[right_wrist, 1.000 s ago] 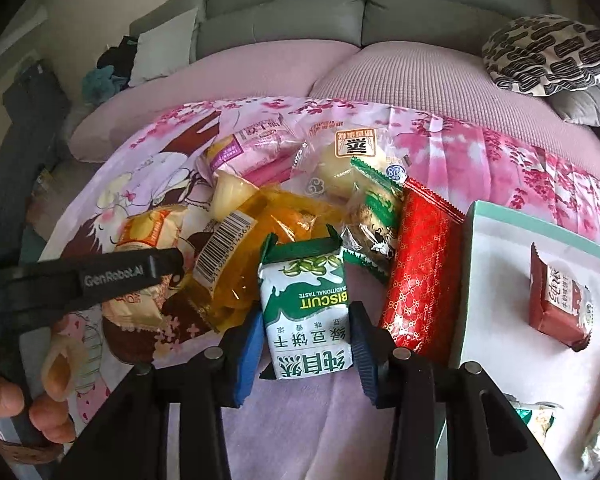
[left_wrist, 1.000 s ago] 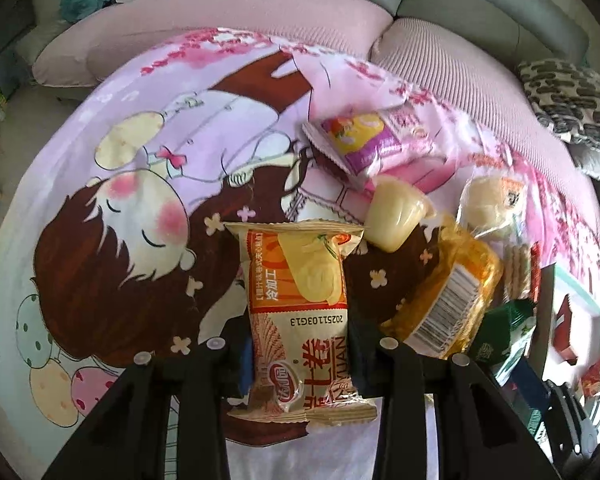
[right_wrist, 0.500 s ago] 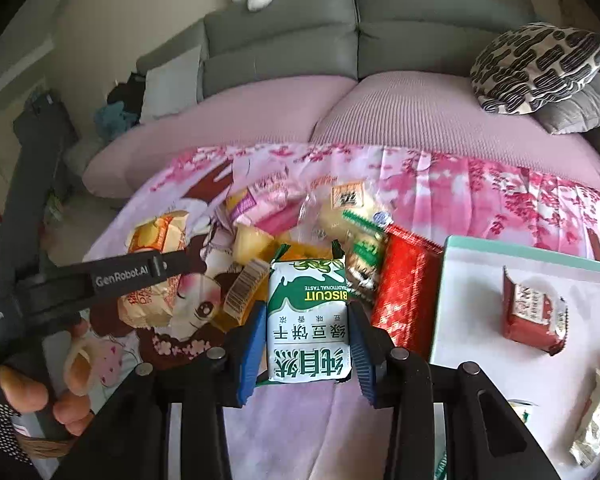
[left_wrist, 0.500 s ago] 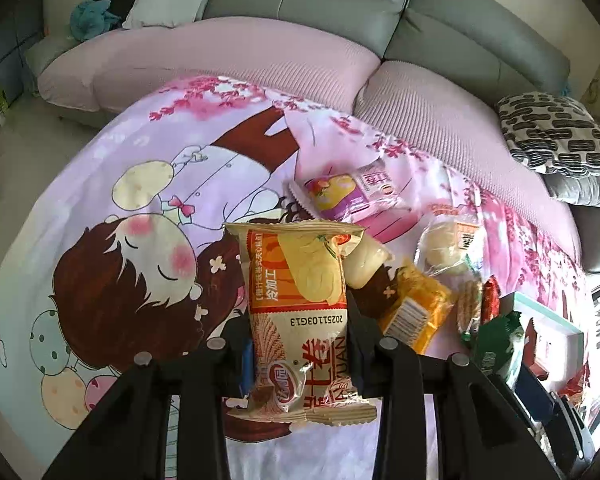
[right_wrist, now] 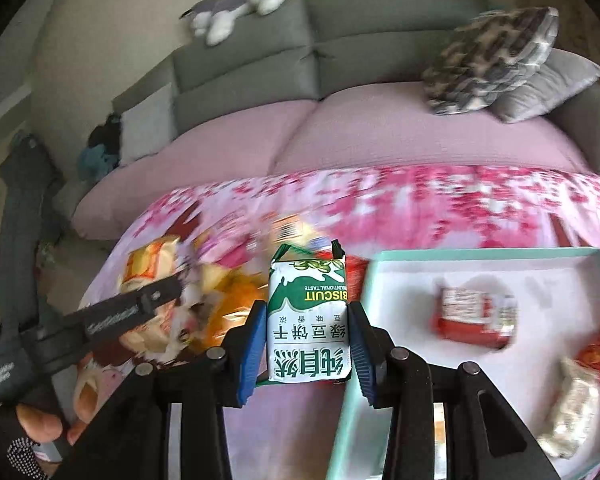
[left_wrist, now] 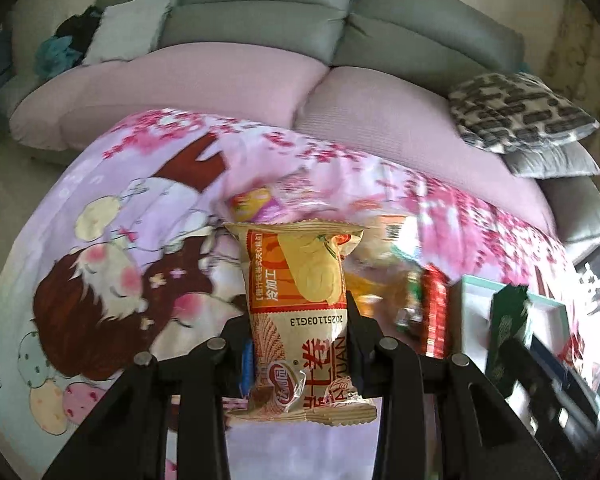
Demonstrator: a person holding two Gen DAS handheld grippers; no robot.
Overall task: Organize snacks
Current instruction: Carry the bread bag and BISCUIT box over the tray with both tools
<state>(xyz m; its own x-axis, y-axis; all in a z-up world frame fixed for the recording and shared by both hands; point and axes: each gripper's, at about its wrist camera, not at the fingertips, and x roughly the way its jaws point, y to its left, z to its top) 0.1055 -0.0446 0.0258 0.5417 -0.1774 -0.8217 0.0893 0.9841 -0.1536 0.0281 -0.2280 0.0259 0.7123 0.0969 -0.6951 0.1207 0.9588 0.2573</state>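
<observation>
The left gripper (left_wrist: 298, 354) was clamped on an orange egg-roll packet (left_wrist: 300, 304), lifted clear of the cartoon blanket (left_wrist: 100, 240). The right gripper (right_wrist: 308, 342) pinched a green biscuit packet (right_wrist: 309, 320) by its sides, held just beside the left edge of the teal tray (right_wrist: 480, 254), probably for sorting into it beside a red packet (right_wrist: 474, 316).

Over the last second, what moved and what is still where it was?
Both grippers lifted their packets off the pile: the left gripper raised the orange snack packet, and the right gripper carried the green biscuit packet toward the teal tray. Both grips stayed shut; the red packet stayed in the tray.
</observation>
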